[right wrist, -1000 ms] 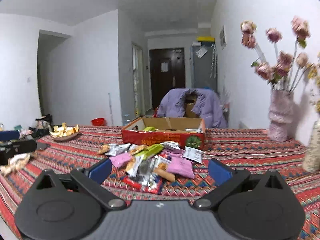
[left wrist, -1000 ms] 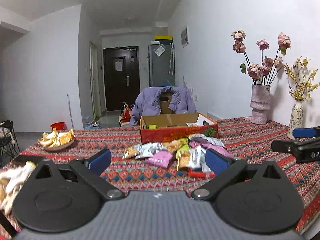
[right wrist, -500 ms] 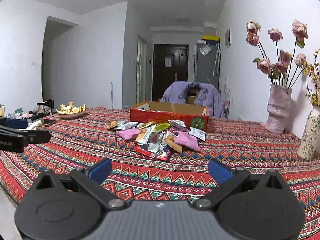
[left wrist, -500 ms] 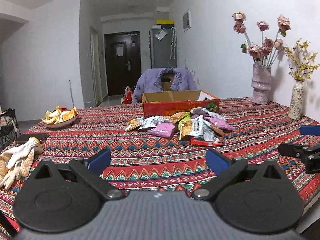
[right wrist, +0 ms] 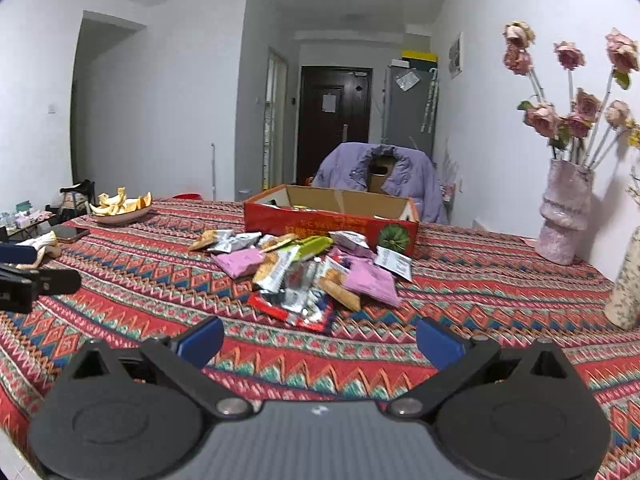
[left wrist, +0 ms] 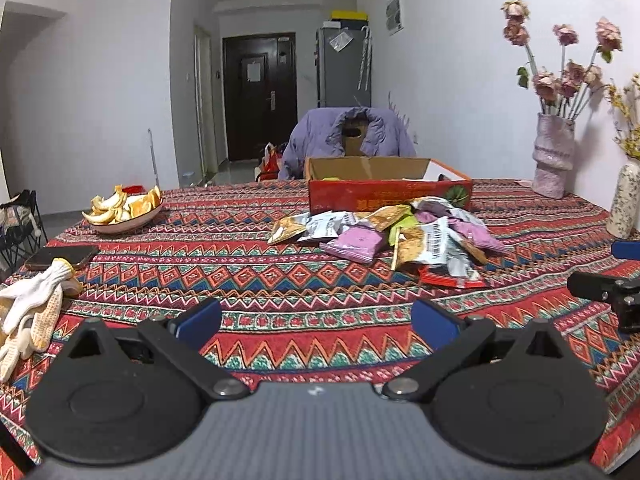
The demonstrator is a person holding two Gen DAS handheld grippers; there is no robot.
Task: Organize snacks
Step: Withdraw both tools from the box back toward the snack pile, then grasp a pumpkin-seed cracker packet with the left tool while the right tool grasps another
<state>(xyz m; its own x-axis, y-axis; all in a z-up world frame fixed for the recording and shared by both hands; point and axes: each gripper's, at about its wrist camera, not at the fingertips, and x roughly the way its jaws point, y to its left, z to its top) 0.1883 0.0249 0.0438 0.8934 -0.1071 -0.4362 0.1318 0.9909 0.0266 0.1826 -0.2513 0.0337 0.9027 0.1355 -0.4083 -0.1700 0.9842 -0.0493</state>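
Left gripper: fingers spread wide, nothing between them, held over the patterned tablecloth. Right gripper: fingers likewise spread wide, holding nothing. Snack packets lie in a loose heap ahead of both finger pairs, well beyond the tips, touching neither. Red cardboard box stands open just behind the heap. Off the left fingers' left side: white gloves, a phone, a dish of orange peel.
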